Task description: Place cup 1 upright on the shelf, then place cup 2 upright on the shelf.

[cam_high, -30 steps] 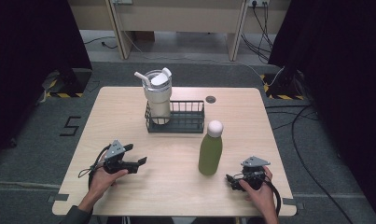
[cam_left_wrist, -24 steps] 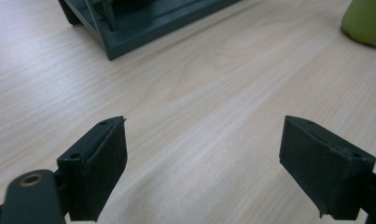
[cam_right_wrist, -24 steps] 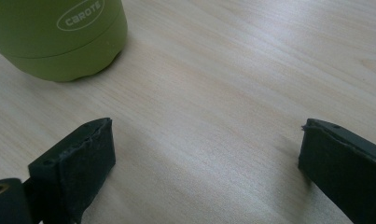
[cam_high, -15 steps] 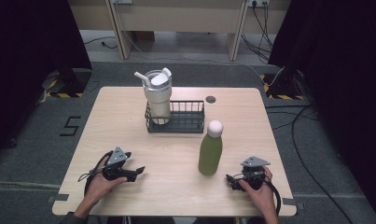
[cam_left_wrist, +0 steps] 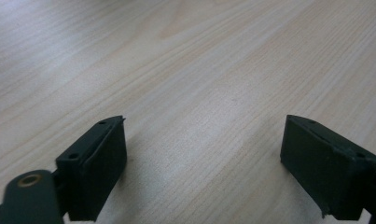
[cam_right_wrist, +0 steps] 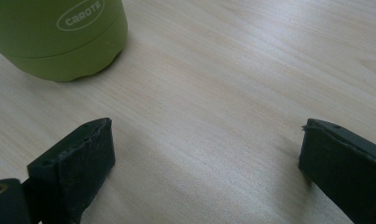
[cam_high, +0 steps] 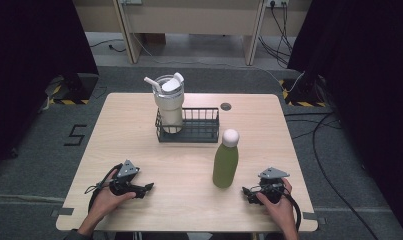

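Dark curtains ring the pale wooden table (cam_high: 139,130), and a "5" is marked on the floor off its left edge. I have both grippers resting low near the front edge: the left gripper (cam_high: 148,187) towards the front left corner, its jaws apart over bare wood, and the right gripper (cam_high: 245,191) towards the front right corner, jaws likewise spread wide and holding nothing. The green bottle (cam_high: 225,160) stands upright just beside my right gripper, between it and the table's middle, with its white cap on; in the right gripper view its base (cam_right_wrist: 59,37) sits close ahead and reads "CAROTE". I judge it stands there so the right gripper can take it by the body. Towards the back edge a black wire basket (cam_high: 201,126) holds a cream tumbler (cam_high: 169,107) in its left end, leaving the right end free, probably for the bottle. A small dark disc (cam_high: 226,106) lies behind the basket; I can't tell what it is
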A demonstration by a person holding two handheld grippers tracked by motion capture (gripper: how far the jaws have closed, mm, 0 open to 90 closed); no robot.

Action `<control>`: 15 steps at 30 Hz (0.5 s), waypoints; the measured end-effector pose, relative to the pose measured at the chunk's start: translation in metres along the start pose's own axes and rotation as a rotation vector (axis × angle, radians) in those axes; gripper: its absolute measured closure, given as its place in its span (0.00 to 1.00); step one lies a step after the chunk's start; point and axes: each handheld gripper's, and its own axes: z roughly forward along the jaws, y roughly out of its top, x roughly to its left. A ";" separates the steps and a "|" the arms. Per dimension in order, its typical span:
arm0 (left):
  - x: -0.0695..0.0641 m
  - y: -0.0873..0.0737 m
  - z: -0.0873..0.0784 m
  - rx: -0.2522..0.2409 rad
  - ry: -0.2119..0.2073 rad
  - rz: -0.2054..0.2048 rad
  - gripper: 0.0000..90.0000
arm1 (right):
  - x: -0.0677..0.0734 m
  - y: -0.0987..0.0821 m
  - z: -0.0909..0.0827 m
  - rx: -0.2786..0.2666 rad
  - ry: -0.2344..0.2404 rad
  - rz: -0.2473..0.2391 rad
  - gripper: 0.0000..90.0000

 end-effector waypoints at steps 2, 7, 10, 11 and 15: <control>0.000 0.000 0.000 0.000 0.000 0.000 0.15 | 0.000 0.000 0.000 0.000 0.000 0.000 0.04; 0.000 0.000 0.000 -0.002 0.000 -0.003 0.14 | 0.000 0.000 0.000 0.000 0.000 -0.001 0.04; 0.000 0.000 0.000 -0.002 0.000 -0.002 0.14 | 0.000 0.000 0.000 0.000 0.000 0.000 0.04; 0.000 0.000 0.000 -0.002 0.000 -0.003 0.14 | 0.000 0.000 0.000 0.000 0.000 0.000 0.04; 0.000 0.000 0.000 -0.002 0.001 -0.003 0.14 | 0.000 0.000 0.000 0.000 0.000 0.000 0.04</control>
